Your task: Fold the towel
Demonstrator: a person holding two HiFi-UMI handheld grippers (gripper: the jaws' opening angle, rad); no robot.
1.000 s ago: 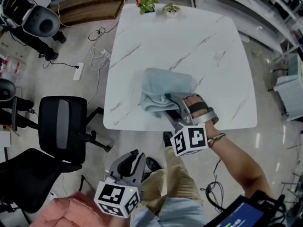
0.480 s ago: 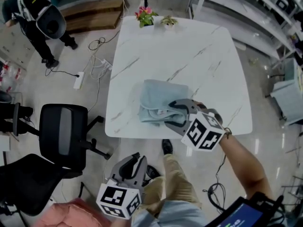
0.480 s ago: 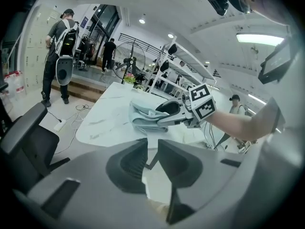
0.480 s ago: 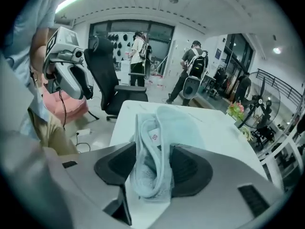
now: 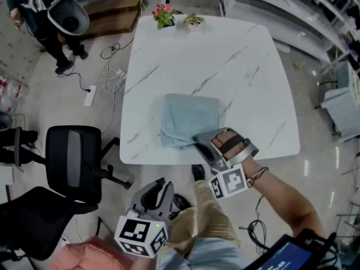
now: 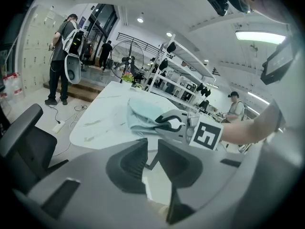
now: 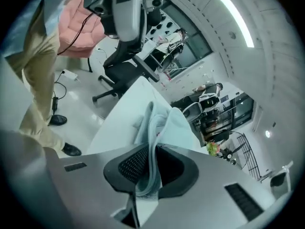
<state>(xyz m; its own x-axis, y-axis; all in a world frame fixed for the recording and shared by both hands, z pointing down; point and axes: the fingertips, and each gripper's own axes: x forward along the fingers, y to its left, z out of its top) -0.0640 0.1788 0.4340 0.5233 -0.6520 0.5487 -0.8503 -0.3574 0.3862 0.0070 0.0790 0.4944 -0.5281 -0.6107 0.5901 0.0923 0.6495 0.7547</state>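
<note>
I see the pale blue cloth towel [image 5: 188, 117] lying folded into a rough square on the white marble-patterned desk [image 5: 225, 55]. It sits close to the near edge, a little left of the middle. My right gripper [image 5: 198, 142] is at the towel's near right corner, low over the desk edge. Its jaws have just been closing, and its own view shows a fold of the towel's edge pinched upright between the two dark pads, so it is clamped on the cloth. The hand [image 5: 232, 144] strapped to it sits just behind, with the black-and-white marker cube [image 5: 229, 183] hanging off the desk on the near side.

My left gripper [image 5: 162, 185] is held low, off the desk and well apart from the towel, beside the beige trouser leg [image 5: 211, 218]. Its jaws stand only slightly apart with nothing between them. It points towards the desk's near edge.

At the far edge stand a small pink-flowered pot plant [image 5: 164, 14] and a small green pot plant [image 5: 194, 20]. A black office chair [image 5: 73, 156] stands on the floor to the left.
</note>
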